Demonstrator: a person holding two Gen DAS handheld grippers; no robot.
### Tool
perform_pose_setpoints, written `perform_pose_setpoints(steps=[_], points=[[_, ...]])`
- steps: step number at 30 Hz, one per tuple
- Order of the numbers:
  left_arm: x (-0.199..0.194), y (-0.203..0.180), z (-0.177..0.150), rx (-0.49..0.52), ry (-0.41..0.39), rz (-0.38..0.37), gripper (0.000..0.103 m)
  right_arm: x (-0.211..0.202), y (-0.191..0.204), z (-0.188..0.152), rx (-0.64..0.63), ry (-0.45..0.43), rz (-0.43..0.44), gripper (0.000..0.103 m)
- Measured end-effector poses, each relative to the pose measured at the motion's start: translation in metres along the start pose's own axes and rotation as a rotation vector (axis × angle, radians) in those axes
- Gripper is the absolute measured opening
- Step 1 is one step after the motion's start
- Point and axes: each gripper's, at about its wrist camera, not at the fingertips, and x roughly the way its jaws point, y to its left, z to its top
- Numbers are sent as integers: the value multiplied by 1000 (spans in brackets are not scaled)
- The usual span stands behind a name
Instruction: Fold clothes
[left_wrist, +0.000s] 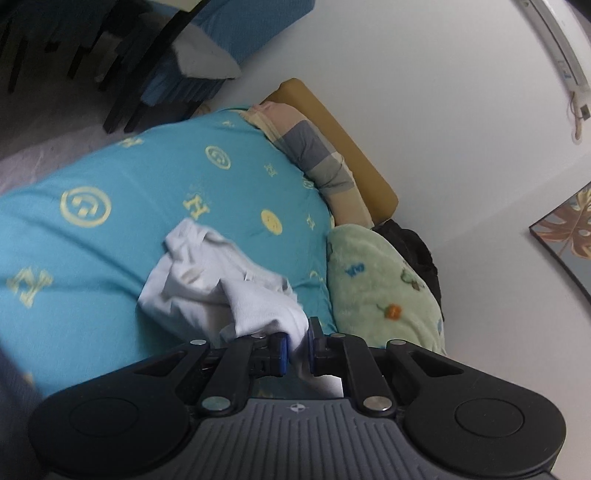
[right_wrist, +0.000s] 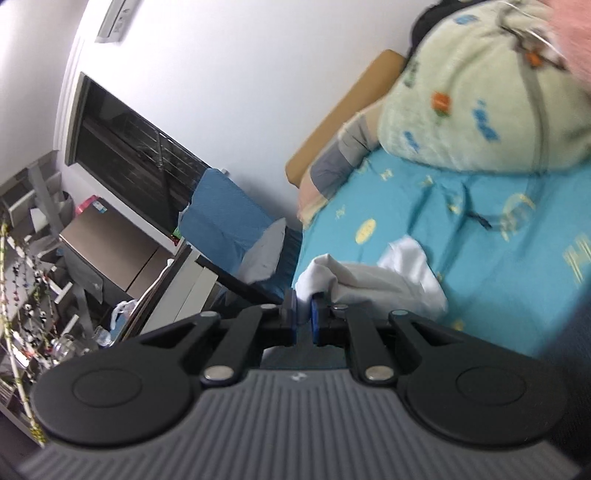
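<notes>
White garment (left_wrist: 221, 280) lay crumpled on the turquoise bedspread (left_wrist: 110, 177), and I had hold of it at two places. My left gripper (left_wrist: 297, 345) was pinched narrow on a bunched fold of the cloth, which ran down between the blue pads (left_wrist: 282, 350) and spread away ahead of the jaws and a little to their left. My right gripper (right_wrist: 303, 314) was likewise closed tight on an edge of the same garment (right_wrist: 369, 280), a small tuft of white standing up between its pads (right_wrist: 316, 314), the rest of the cloth trailing off ahead and to the right of those jaws.

Beyond the garment, further ahead of my left jaws, the bedspread showed its yellow printed emblems. To the right of my left jaws sat a pale green fleece blanket (left_wrist: 380, 284) with small coloured motifs, touching the bedspread's edge. Past it lay a checked pillow (left_wrist: 314, 155) against a tan headboard (left_wrist: 343, 136) and the white wall (left_wrist: 443, 92). Ahead and left of my right jaws stood a blue-covered chair (right_wrist: 225, 214) beneath a dark window (right_wrist: 133, 158), with a cluttered shelf (right_wrist: 29, 258) at far left.
</notes>
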Motion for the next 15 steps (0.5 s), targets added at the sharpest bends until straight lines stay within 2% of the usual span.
perform_pose_setpoints(steps=[3,5,9,12,15], points=[[46,-11,36,30,30,47,12,49,1,28,-1,4,-27,11],[81,-10,57,48,48,82,13,90,-6,39,-7,40,-67,11],[153,21,88,14,80,115,13,171,-22,58,-20,111,-145,11],[202,44,101,33,114,136,13,203,-46,52,-23,148,-157,11],[232,58,100,99,120,141,14,234,-69,46,-26,185,-169,12]])
